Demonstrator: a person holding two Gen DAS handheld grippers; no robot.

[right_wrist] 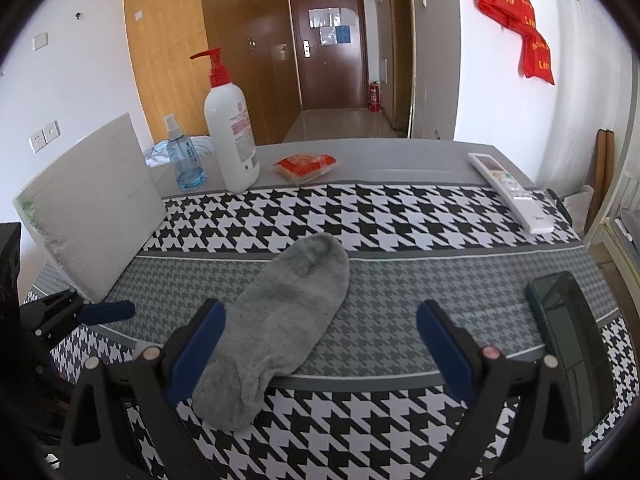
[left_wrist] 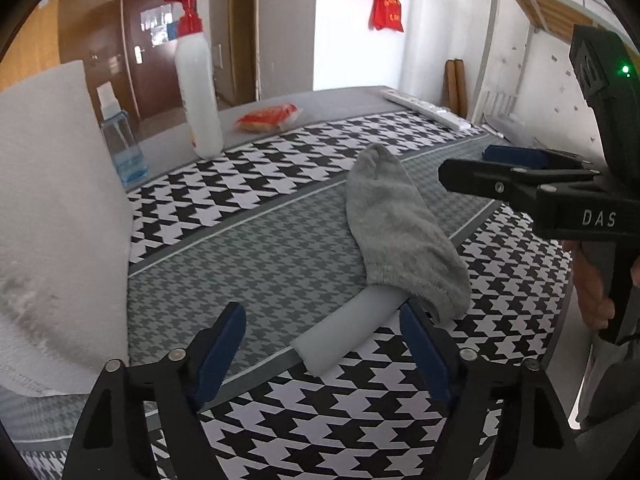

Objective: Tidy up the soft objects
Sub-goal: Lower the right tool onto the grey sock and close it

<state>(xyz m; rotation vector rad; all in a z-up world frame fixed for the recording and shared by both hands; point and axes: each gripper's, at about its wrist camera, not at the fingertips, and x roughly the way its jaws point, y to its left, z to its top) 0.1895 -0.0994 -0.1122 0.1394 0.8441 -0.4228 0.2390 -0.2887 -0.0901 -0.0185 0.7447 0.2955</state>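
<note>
A grey sock (left_wrist: pixel 396 228) lies flat on the houndstooth tablecloth (left_wrist: pixel 280 248), its cuff end over a pale grey tube (left_wrist: pixel 344 332). In the right wrist view the sock (right_wrist: pixel 284 324) runs from the table's middle toward the near left. My left gripper (left_wrist: pixel 328 352) is open, its blue pads either side of the tube's near end, not touching the sock. My right gripper (right_wrist: pixel 320 348) is open above the table, its left pad beside the sock's heel. The right gripper also shows in the left wrist view (left_wrist: pixel 500 168), and the left gripper's fingers (right_wrist: pixel 108 312) in the right wrist view.
A white foam board (right_wrist: pixel 92 208) stands at the left. A white pump bottle (right_wrist: pixel 232 136), a blue spray bottle (right_wrist: pixel 184 160) and a red snack packet (right_wrist: pixel 306 166) sit at the back. A white remote (right_wrist: pixel 512 192) lies back right, a dark phone (right_wrist: pixel 572 340) near right.
</note>
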